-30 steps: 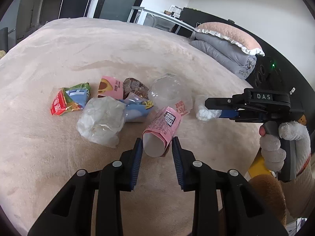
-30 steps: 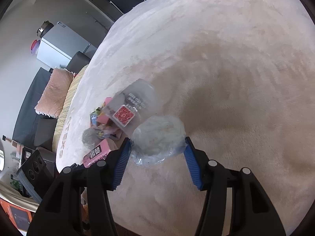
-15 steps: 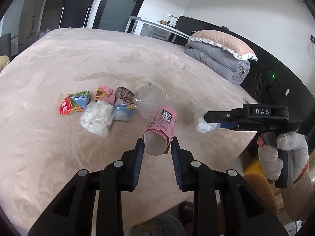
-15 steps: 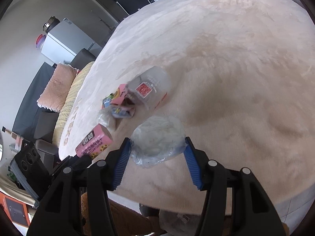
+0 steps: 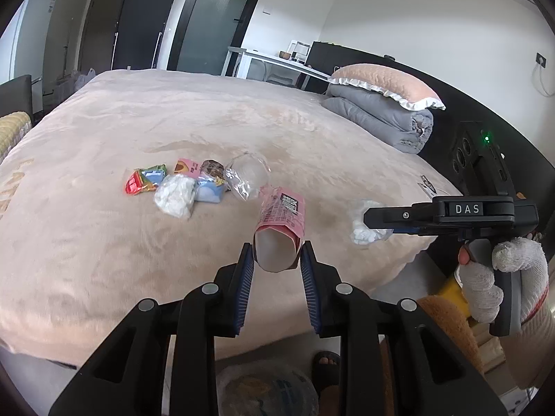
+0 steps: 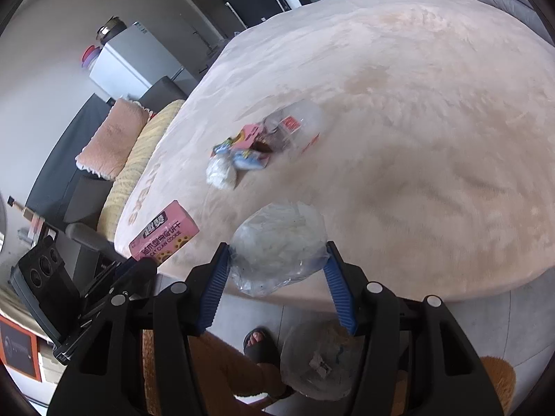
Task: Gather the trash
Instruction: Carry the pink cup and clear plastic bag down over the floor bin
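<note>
My left gripper (image 5: 276, 267) is shut on a pink cookie box (image 5: 281, 228), held above the bed's near edge; the box also shows in the right wrist view (image 6: 163, 236). My right gripper (image 6: 275, 277) is shut on a crumpled clear plastic bag with white tissue inside (image 6: 277, 246), seen from the left wrist view (image 5: 364, 223) beside the right gripper (image 5: 373, 216). A pile of trash stays on the bed: snack wrappers (image 5: 145, 182), a white tissue wad (image 5: 175, 196), a clear plastic cup (image 5: 248, 178), also in the right view (image 6: 256, 142).
The beige bed (image 5: 138, 121) fills the scene. A folded grey quilt and pink pillow (image 5: 385, 104) lie at its far right. On the floor below the bed edge a plastic-lined bin (image 6: 319, 360) stands by a sandalled foot (image 6: 260, 343).
Both grippers have lifted and pulled back from the pile toward the bed's near edge, each still holding its item. The floor, bin and foot have come into view.
</note>
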Tool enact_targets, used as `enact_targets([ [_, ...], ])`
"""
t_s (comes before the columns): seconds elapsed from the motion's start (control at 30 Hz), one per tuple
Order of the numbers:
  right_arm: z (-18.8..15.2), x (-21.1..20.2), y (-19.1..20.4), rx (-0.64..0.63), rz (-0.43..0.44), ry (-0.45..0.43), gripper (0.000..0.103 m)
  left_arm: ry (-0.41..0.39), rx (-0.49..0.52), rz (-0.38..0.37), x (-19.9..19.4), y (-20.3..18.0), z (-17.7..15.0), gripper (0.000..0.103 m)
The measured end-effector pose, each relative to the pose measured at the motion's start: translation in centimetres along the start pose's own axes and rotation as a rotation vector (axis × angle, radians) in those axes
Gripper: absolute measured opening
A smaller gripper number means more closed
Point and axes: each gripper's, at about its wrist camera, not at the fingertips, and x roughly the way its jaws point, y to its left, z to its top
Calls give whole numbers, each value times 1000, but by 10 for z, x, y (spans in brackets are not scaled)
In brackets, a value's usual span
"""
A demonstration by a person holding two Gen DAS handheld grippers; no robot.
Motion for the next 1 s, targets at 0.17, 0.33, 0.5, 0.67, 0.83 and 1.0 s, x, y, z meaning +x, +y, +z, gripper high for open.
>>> enact_targets([
  [0.17, -20, -9, 10, -20, 2, 9, 55, 6, 1, 11, -20, -10, -12, 27],
  [0.33, -38, -10, 17, -39, -3, 35, 55, 13, -4, 12, -33, -19, -24, 27],
  [0.5, -55, -5, 22, -58, -11, 66, 55, 34, -7, 11, -39, -23, -36, 27],
  [0.67, -70, 0, 23, -68, -17, 88, 55, 72, -26, 12, -36, -24, -53, 27],
  [0.83, -85, 11, 19, -72, -31, 131, 55, 114, -51, 15, -30, -21, -67, 27],
  [1.0, -103, 26, 14, -74, -40, 183, 55, 156, -70, 15, -22, -20, -84, 27],
])
